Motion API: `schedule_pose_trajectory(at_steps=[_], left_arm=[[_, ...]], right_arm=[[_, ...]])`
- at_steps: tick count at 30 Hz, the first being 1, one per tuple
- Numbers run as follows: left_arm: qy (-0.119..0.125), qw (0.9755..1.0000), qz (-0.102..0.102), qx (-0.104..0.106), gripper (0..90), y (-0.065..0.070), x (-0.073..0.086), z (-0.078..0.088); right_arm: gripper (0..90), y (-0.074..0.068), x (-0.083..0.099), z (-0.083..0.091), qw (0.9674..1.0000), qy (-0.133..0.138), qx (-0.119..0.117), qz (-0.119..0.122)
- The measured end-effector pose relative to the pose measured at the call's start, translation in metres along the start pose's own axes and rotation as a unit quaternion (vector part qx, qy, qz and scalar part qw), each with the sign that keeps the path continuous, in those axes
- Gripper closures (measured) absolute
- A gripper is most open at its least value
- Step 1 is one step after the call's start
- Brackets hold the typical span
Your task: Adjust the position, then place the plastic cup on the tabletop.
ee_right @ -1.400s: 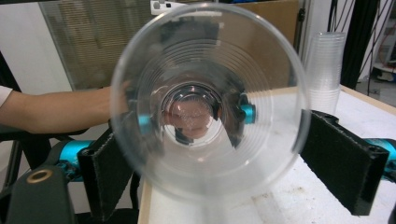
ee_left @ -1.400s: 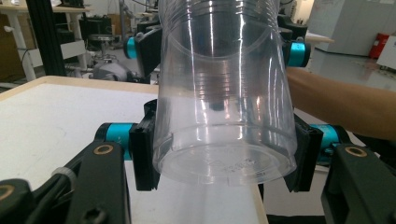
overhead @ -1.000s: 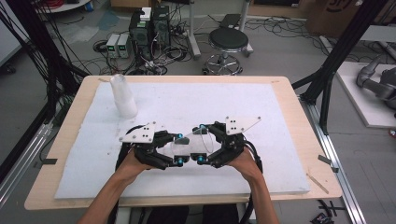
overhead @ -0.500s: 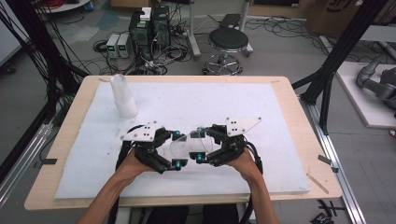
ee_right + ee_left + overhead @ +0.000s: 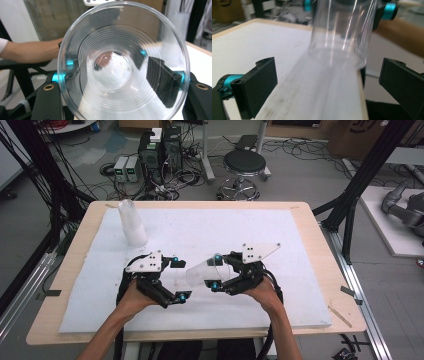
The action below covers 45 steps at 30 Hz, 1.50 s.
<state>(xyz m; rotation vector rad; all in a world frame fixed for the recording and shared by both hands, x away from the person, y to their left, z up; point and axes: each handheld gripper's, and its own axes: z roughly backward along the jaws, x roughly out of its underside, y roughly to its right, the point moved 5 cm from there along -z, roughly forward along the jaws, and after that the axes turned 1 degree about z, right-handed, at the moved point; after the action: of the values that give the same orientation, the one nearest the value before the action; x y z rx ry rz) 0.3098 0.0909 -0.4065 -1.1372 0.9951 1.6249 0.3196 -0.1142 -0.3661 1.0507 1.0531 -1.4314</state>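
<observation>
Right gripper (image 5: 216, 272): jaws have just been closing and are now clamped on the clear plastic cup (image 5: 200, 274), held on its side above the tabletop (image 5: 300, 320) near its front edge. Left gripper (image 5: 181, 279): jaws just opened, apart, clear of the cup. Cup stack (image 5: 132, 222) upright near the far-left corner.

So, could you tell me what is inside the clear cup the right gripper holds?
Nothing: the clear cup looks empty. Through its bottom, the right gripper jaws show blurred; anything farther behind is distorted.
</observation>
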Motion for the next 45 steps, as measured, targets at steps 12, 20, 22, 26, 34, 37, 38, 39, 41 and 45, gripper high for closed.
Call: schedule_pose_trajectory(at_steps=[12, 20, 22, 26, 34, 37, 38, 39, 41, 45], left_arm=[[-0.018, 0.9950, 0.040, -0.090, 1.7, -0.026, 0.050, 0.036], [0.020, 0.9904, 0.065, -0.121, 1.7, -0.036, 0.069, 0.052], [0.014, 0.9891, 0.064, -0.132, 1.8, -0.038, 0.073, 0.054], [0.016, 0.9874, 0.072, -0.140, 1.7, -0.041, 0.078, 0.055], [0.007, 0.9859, 0.080, -0.147, 1.7, -0.045, 0.088, 0.054], [0.008, 0.9857, 0.080, -0.148, 1.7, -0.045, 0.088, 0.054], [0.007, 0.9858, 0.079, -0.148, 1.7, -0.045, 0.088, 0.054], [0.007, 0.9856, 0.079, -0.149, 1.7, -0.045, 0.088, 0.054], [0.008, 0.9856, 0.080, -0.149, 1.7, -0.045, 0.088, 0.054], [0.008, 0.9856, 0.080, -0.148, 1.7, -0.045, 0.088, 0.054]], right_arm=[[34.5, 0.022, -0.007, 0.006, 0.9860, -0.128, 0.103, -0.030], [34.7, 0.038, -0.006, 0.004, 0.9575, -0.212, 0.187, -0.055], [34.8, 0.042, -0.005, 0.002, 0.9498, -0.232, 0.201, -0.062], [34.8, 0.047, -0.003, -0.003, 0.9388, -0.261, 0.215, -0.066], [35.1, 0.051, 0.002, -0.006, 0.9330, -0.275, 0.218, -0.081], [35.1, 0.052, 0.003, -0.006, 0.9335, -0.274, 0.216, -0.081], [35.1, 0.052, 0.003, -0.006, 0.9334, -0.274, 0.216, -0.083], [35.1, 0.052, 0.003, -0.006, 0.9334, -0.275, 0.216, -0.080], [35.1, 0.052, 0.003, -0.007, 0.9338, -0.274, 0.215, -0.082], [35.2, 0.053, 0.003, -0.007, 0.9336, -0.273, 0.217, -0.081]])
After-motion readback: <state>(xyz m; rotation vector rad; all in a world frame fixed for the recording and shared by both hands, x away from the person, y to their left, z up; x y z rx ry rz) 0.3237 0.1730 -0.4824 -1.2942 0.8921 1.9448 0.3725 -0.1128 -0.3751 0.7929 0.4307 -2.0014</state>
